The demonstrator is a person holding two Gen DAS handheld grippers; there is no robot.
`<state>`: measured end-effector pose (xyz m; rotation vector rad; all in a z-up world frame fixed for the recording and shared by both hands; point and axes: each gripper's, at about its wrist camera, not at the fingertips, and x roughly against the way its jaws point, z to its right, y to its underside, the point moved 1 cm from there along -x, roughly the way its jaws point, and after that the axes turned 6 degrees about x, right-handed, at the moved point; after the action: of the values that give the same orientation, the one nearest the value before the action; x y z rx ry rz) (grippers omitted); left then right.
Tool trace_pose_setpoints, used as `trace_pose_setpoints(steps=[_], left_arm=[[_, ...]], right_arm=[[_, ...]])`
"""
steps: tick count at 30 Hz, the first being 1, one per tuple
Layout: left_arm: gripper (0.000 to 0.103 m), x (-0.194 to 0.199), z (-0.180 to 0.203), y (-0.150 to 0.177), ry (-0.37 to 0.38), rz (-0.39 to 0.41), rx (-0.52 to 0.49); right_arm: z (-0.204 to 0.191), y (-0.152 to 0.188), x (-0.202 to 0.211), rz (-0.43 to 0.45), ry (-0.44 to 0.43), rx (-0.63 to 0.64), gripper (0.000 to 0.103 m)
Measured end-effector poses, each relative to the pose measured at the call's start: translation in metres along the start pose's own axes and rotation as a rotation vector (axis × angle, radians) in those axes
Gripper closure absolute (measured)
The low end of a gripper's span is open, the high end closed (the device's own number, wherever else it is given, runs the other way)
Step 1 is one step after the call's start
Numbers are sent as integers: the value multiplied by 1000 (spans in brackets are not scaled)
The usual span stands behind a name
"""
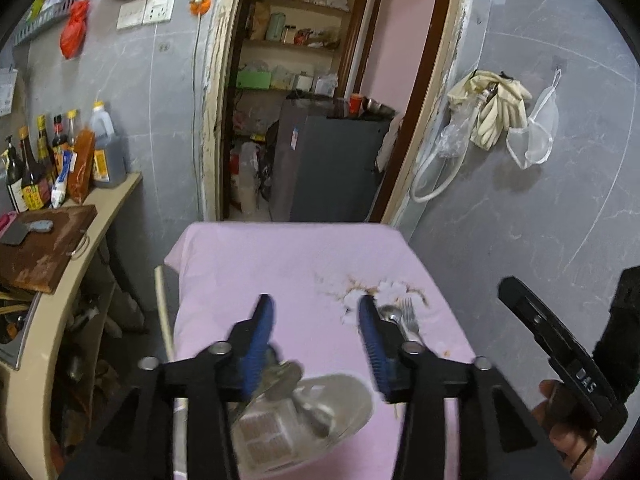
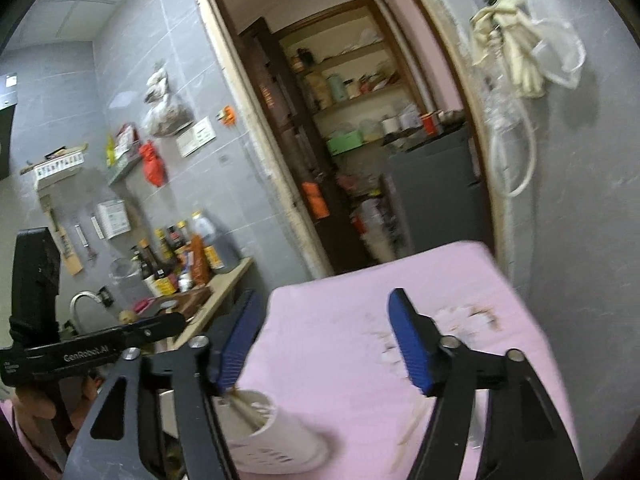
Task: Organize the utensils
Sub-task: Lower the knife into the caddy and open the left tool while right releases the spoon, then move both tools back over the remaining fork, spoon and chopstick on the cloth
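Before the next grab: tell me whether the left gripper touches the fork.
Cannot tell. In the left wrist view the left gripper is open, and its right finger overlaps the fork on the pink cloth, hiding any gap.

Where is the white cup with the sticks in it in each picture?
Left wrist view: the white cup sits at the bottom middle, blurred, under the left gripper, on the pink tablecloth.
Right wrist view: the cup is at the bottom, left of middle, by the right gripper's left finger.
Shared landmark: the doorway to the pantry shelves.

Pink cloth [image 1: 280,264], blue-padded tongs [image 1: 316,320]
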<state>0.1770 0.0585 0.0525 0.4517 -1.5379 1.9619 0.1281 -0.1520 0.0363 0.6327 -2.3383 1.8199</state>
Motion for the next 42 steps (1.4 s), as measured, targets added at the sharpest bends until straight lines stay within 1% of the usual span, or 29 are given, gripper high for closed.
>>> trace_pose_setpoints(steps=[1, 3, 4, 5, 6, 7, 9, 11, 13, 15, 19, 23, 28, 34, 37, 38, 42], left_arm=[[45, 0, 4, 0, -6, 18, -5], [34, 1, 17, -1, -20, 62, -24], [31, 0, 22, -2, -24, 76, -30], [25, -1, 29, -2, -30, 93, -36], [20, -2, 35, -2, -34, 111, -40], [18, -3, 40, -2, -39, 125, -41], [12, -6, 52, -1, -49, 168, -34], [8, -9, 61, -1, -65, 201, -26], [7, -12, 69, 1, -80, 233, -23], [6, -18, 81, 3, -100, 260, -28], [6, -32, 100, 10, -136, 282, -52], [6, -49, 118, 17, -171, 282, -84], [6, -71, 133, 28, -209, 272, -110], [6, -102, 145, 46, -258, 226, -149], [6, -116, 150, 53, -264, 185, -174], [6, -121, 151, 55, -266, 171, -181], [6, -139, 152, 61, -253, 114, -174]], right_arm=[[3, -4, 3, 7, 17, 6, 30], [11, -11, 10, 20, 53, 30, 26], [15, -13, 13, 26, 71, 48, 23], [19, -17, 17, 31, 88, 62, 20], [22, -19, 20, 36, 99, 69, 15], [27, -21, 24, 43, 111, 76, 10], [37, -26, 30, 59, 132, 85, 8], [49, -31, 36, 72, 155, 94, 6], [60, -34, 40, 83, 176, 106, 3], [70, -36, 42, 92, 192, 117, 3], [96, -38, 42, 91, 211, 121, 3], [118, -35, 35, 74, 212, 113, 3], [146, -25, 20, 40, 192, 103, 3], [177, -4, -4, -22, 140, 71, 3], [189, 5, -21, -85, 102, 62, 3], [194, 8, -30, -121, 81, 60, 3], [206, 22, -51, -196, 24, 54, 3]])
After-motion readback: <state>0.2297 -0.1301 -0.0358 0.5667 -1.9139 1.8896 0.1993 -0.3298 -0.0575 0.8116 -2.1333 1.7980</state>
